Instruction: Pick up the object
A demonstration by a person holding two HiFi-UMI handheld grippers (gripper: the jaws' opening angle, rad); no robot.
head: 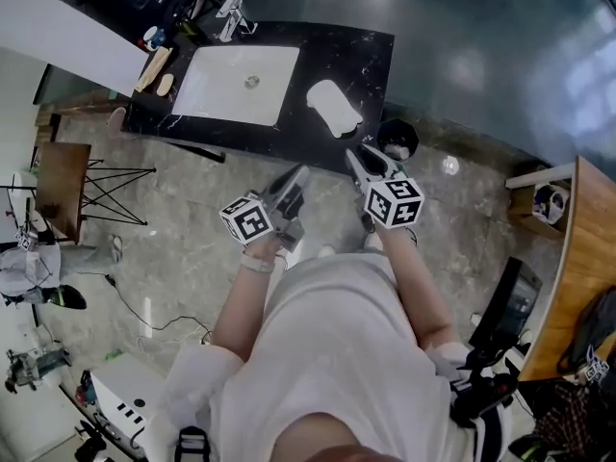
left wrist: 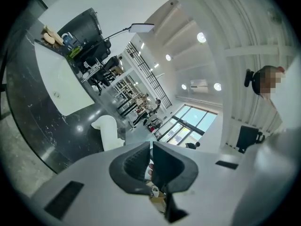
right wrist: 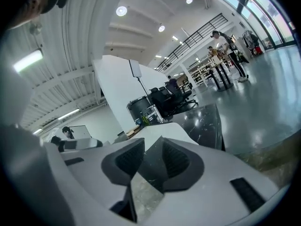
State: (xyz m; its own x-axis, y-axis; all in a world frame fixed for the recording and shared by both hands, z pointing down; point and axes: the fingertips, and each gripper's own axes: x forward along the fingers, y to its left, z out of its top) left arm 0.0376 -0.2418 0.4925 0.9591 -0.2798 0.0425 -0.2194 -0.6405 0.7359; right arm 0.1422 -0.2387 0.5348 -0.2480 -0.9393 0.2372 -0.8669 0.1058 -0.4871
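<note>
Blocking white obj lower end: left gripper body.

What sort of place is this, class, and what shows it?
Likely a washroom mock-up inside a big open studio or office hall. A black marble counter with a white basin and tap stands alone on the stone floor, with office chairs and tall windows beyond.

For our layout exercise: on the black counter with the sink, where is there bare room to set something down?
Free: the right end of the black counter, behind and beside the white folded cloth, out to the counter's edges. Only a narrow strip runs in front of the sink. Crowded: left of the sink, with tan wooden items and small containers, and around the faucet.
</note>
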